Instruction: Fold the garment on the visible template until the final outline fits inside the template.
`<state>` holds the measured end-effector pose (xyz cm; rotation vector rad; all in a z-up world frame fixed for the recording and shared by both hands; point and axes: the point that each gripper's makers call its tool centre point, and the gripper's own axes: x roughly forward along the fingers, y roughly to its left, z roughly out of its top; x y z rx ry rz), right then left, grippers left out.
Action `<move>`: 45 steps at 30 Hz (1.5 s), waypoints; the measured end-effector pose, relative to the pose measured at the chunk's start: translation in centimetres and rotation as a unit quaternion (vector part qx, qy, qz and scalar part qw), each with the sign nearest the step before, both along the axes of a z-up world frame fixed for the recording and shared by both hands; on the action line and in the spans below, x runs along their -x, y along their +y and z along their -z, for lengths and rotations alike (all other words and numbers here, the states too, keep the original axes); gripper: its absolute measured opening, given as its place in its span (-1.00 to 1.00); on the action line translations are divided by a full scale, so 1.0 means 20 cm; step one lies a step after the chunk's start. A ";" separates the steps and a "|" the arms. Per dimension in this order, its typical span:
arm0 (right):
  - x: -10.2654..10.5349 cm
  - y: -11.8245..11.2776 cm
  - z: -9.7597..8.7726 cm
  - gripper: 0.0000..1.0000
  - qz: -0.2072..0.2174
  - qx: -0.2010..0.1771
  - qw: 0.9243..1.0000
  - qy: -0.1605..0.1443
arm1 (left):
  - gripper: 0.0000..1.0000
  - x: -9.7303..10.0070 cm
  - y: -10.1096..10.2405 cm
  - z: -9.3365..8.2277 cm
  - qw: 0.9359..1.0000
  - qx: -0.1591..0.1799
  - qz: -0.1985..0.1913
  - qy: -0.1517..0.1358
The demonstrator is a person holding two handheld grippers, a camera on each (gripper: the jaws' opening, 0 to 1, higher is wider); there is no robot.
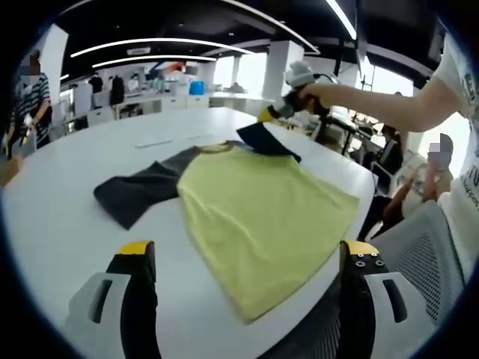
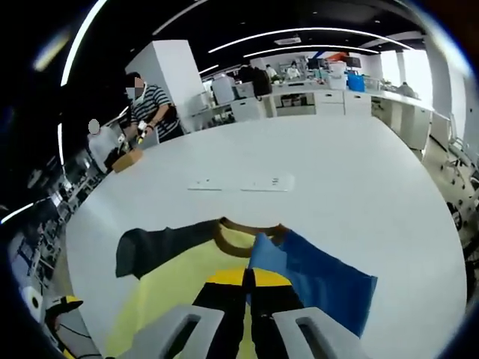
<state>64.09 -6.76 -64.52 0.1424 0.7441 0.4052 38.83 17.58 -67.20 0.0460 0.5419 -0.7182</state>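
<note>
A yellow-green T-shirt [image 1: 262, 217] with dark sleeves lies flat on the white table [image 1: 67, 194]. One grey sleeve [image 1: 142, 191] spreads out to the left. My left gripper [image 1: 247, 250] hovers at the near hem, jaws wide open with nothing between them. My right gripper [image 1: 273, 114] reaches in from the upper right and pinches the other sleeve [image 1: 266, 140], lifting it off the table. In the right gripper view that gripper [image 2: 249, 280] is shut on the blue-looking sleeve [image 2: 318, 273], beside the brown collar [image 2: 239, 233]. Faint template marks [image 2: 239, 183] lie beyond the shirt.
The shirt's hem lies close to the table's near edge, where a mesh chair back [image 1: 423, 247] stands. A person [image 2: 146, 112] works at the table's far side. White counters [image 2: 329, 97] line the back of the room.
</note>
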 end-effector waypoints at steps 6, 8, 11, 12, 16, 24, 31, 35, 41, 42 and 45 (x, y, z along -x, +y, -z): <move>0.00 0.08 -0.01 -1.00 -0.023 0.005 1.000 -0.003 | 0.98 0.00 0.01 0.00 1.000 -0.001 -0.001 0.000; 0.00 0.11 0.00 -1.00 -0.032 0.012 0.999 -0.005 | 0.98 -0.01 0.01 0.00 1.000 -0.001 -0.001 0.000; 0.01 0.16 -0.01 -1.00 -0.042 0.011 0.999 -0.008 | 0.98 0.00 0.02 0.00 1.000 -0.002 -0.002 0.001; 0.01 0.17 -0.01 -1.00 -0.044 0.011 0.999 -0.008 | 0.98 0.00 0.02 0.00 1.000 -0.002 -0.003 0.001; 0.01 0.22 0.00 -1.00 -0.056 0.017 0.998 -0.009 | 0.98 0.00 0.02 0.01 1.000 -0.002 -0.005 0.003; 0.01 0.33 -0.02 -1.00 -0.088 0.019 0.996 -0.015 | 0.97 0.01 0.03 0.02 1.000 -0.004 -0.008 0.006; 0.04 0.44 -0.02 -1.00 -0.112 0.013 0.993 -0.018 | 0.98 0.00 0.04 0.02 1.000 -0.005 -0.008 0.006; 0.05 0.49 -0.03 -1.00 -0.126 0.012 0.992 -0.022 | 0.98 0.00 0.04 0.02 1.000 -0.006 -0.010 0.006; 0.07 0.54 -0.01 -1.00 -0.147 0.024 0.988 -0.027 | 0.98 0.01 0.04 0.03 1.000 -0.005 -0.009 0.007; 0.08 0.56 0.00 -1.00 -0.152 0.026 0.988 -0.027 | 0.98 0.01 0.04 0.03 1.000 -0.005 -0.009 0.008; 0.10 0.59 0.03 -1.00 -0.167 0.036 0.985 -0.027 | 0.98 0.01 0.05 0.03 1.000 -0.005 -0.011 0.007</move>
